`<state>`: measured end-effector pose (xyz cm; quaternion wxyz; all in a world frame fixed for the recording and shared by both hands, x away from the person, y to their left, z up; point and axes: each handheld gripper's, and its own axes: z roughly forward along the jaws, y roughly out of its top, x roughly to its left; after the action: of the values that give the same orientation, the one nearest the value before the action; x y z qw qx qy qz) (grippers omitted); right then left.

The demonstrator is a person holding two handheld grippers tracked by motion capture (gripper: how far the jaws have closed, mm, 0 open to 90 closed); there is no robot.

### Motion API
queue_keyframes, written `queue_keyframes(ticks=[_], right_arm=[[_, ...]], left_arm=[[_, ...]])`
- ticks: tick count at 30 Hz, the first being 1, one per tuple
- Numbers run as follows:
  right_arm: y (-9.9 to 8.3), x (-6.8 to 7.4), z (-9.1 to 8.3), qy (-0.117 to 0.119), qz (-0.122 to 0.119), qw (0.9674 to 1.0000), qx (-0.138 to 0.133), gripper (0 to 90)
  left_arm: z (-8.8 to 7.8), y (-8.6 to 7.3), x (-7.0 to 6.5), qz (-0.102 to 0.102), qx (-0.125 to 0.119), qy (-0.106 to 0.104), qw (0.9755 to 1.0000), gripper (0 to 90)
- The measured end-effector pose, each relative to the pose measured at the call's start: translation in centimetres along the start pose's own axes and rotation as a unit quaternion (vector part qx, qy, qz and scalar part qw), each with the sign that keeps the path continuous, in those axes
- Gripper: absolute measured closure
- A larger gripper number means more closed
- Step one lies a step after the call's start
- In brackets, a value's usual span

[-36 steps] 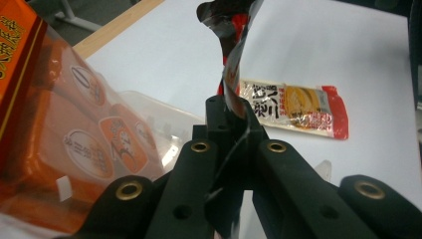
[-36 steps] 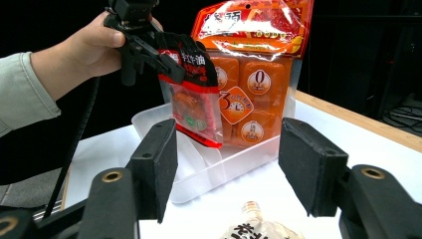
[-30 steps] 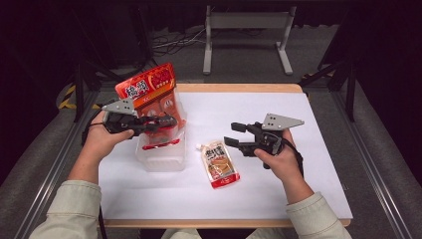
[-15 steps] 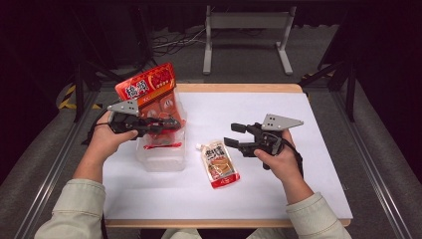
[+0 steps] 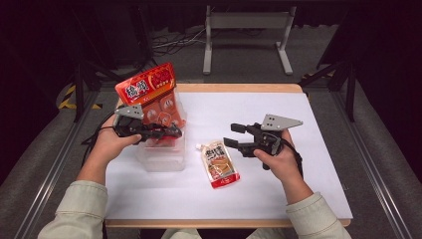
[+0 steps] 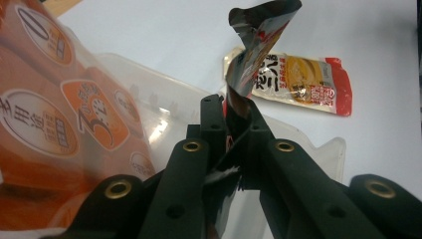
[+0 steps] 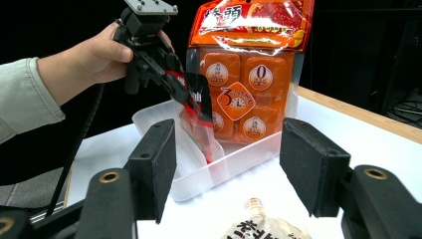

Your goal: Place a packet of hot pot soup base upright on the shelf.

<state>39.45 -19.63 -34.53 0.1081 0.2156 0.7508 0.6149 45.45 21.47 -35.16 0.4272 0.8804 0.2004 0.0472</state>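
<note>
Pale green sleeves (image 5: 74, 209), black fingers (image 7: 154, 164)

Overhead light falls evenly on the white table (image 5: 298, 149); surroundings beyond it stay dark. Shadows under the hands are soft and short. Glare streaks the orange bag (image 7: 249, 64) at its glossy top. Near jaws in both gripper views are soft-focus. High view slightly grainy.

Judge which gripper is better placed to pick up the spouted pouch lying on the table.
Right. The right gripper hovers open beside the spouted pouch, jaws empty. The left gripper is shut on a small red sachet over the clear tray.
</note>
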Motion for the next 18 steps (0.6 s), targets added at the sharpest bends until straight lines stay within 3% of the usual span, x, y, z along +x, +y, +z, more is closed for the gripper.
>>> queue_keyframes(ticks=[8, 12, 13, 14, 15, 18], right_arm=[[-0.1, 0.0, 0.1, -0.001, 0.000, 1.0000, 0.002, 40.0], [-0.1, 0.0, 0.1, -0.001, 0.000, 1.0000, 0.003, 40.0], [-0.1, 0.0, 0.1, -0.001, 0.000, 1.0000, 0.003, 40.0], [-0.1, 0.0, 0.1, -0.002, 0.001, 1.0000, 0.003, 40.0], [-0.1, 0.0, 0.1, -0.003, 0.001, 1.0000, 0.004, 39.8], [-0.2, -0.1, 0.1, -0.003, 0.001, 1.0000, 0.005, 39.7]], left_arm=[[-0.2, -0.8, 0.2, -0.017, -0.001, 0.007, 0.9998, 80.2], [-0.5, -0.8, 0.0, -0.022, -0.023, 0.032, 0.9990, 57.7], [-0.5, -0.8, 0.0, -0.022, -0.023, 0.032, 0.9990, 45.8], [-0.6, -0.7, 0.0, -0.021, -0.029, 0.042, 0.9985, 45.8], [-0.7, -0.6, -0.1, -0.023, -0.041, 0.050, 0.9976, 35.4], [-1.0, -0.6, -0.3, -0.028, -0.066, 0.042, 0.9965, 31.9]])
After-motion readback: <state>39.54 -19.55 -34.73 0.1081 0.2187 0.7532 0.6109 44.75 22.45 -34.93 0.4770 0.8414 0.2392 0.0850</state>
